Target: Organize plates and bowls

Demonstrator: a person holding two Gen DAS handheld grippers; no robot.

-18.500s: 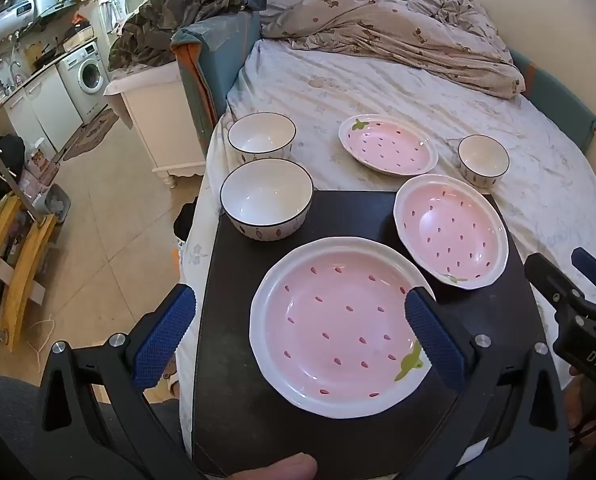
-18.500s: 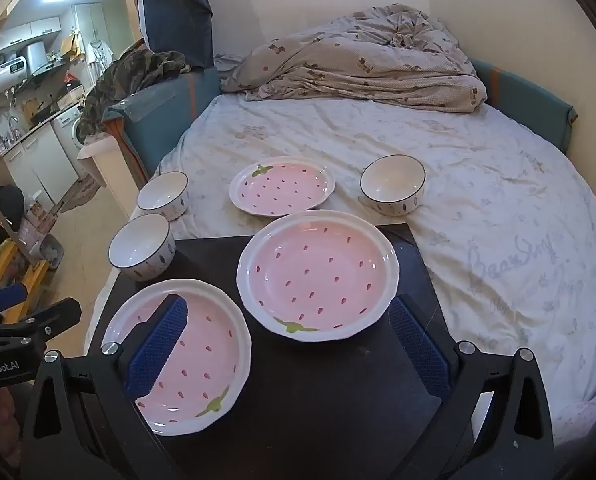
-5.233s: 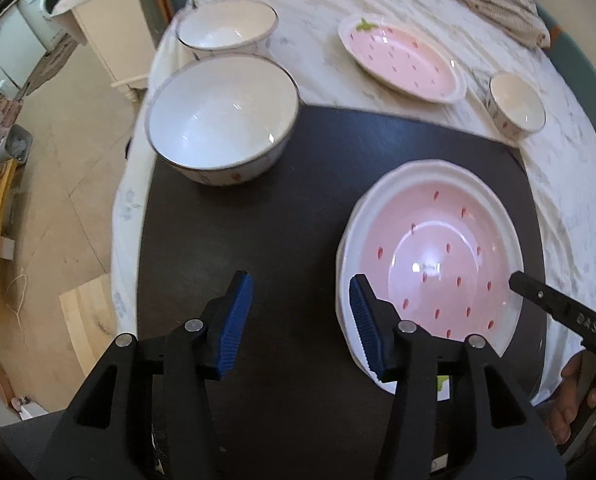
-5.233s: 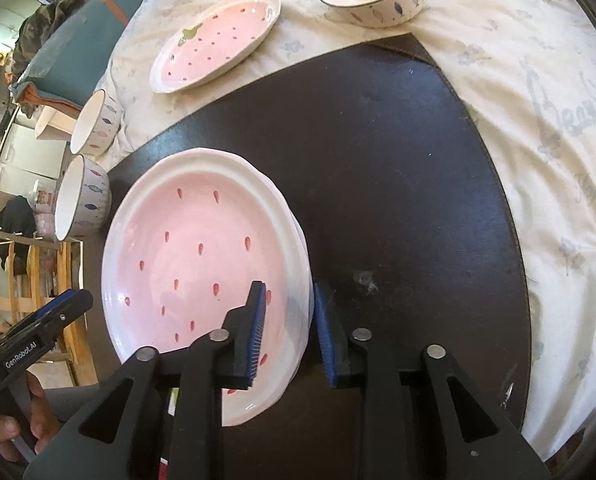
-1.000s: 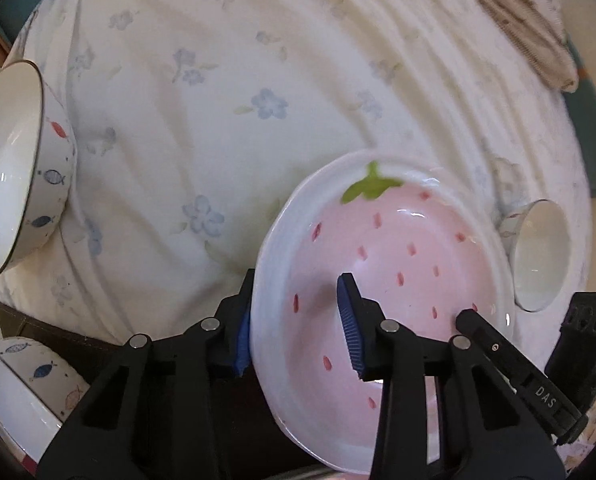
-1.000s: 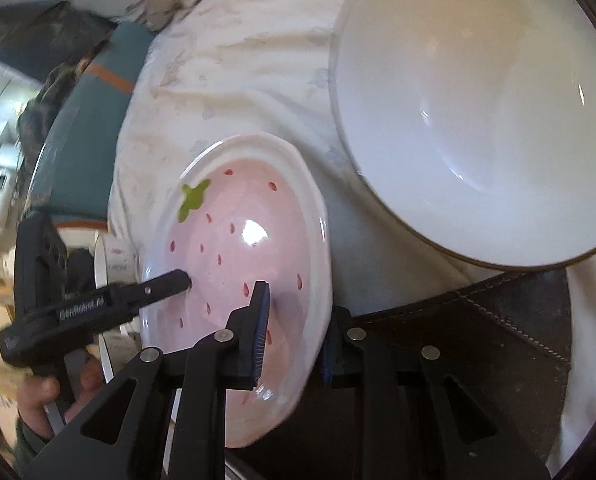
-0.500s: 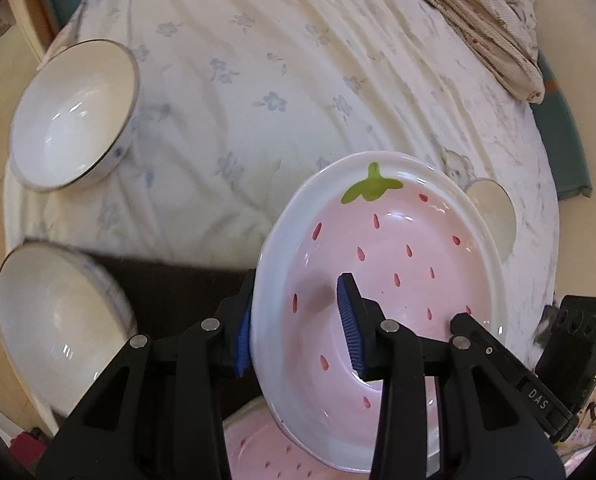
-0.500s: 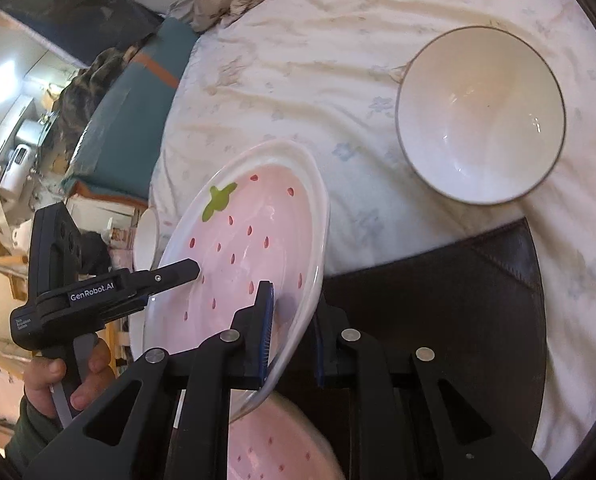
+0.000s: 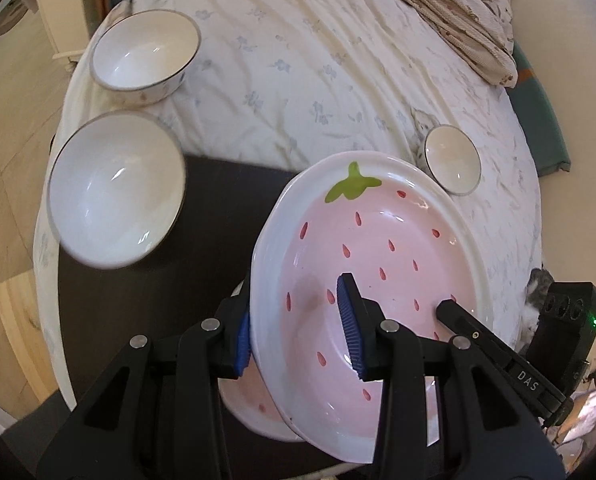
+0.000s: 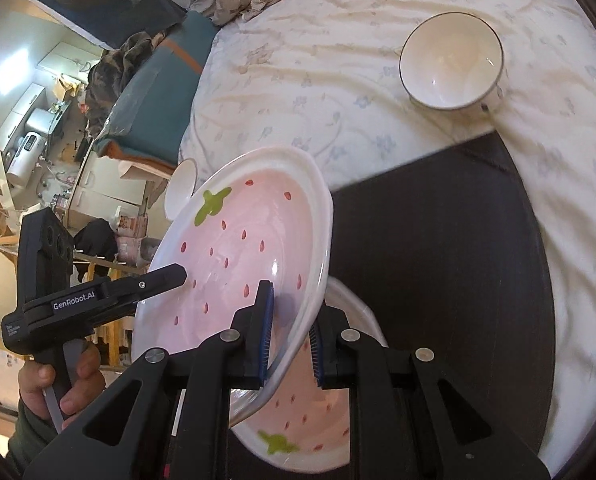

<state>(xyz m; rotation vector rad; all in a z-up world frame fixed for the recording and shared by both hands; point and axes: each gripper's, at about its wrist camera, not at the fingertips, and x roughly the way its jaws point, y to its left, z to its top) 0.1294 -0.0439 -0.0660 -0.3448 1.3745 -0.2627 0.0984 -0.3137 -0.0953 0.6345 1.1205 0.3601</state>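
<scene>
"GenRobot.AI" left tool (image 9: 298,330) and "DAS" right tool (image 10: 289,334) both clamp the strawberry plate (image 9: 374,248) above stacked plates (image 10: 318,420); bowls (image 9: 113,192) ring the black surface (image 10: 438,260).

The raised plate (image 9: 378,240) is covering most of the plate under it (image 9: 253,404), so only a pink sliver is showing below the raised plate's left edge in the left wrist view, and whether that is one plate or a stack cannot be told. In the right wrist view the raised plate is hiding all but a white rim of a bowl (image 10: 181,190) behind its upper left edge, and the near bowl (image 9: 113,192), left of the raised plate, is looking smeared by blur. The hand (image 10: 63,384) below the raised plate's left side is being cut off by the picture's lower left edge.
</scene>
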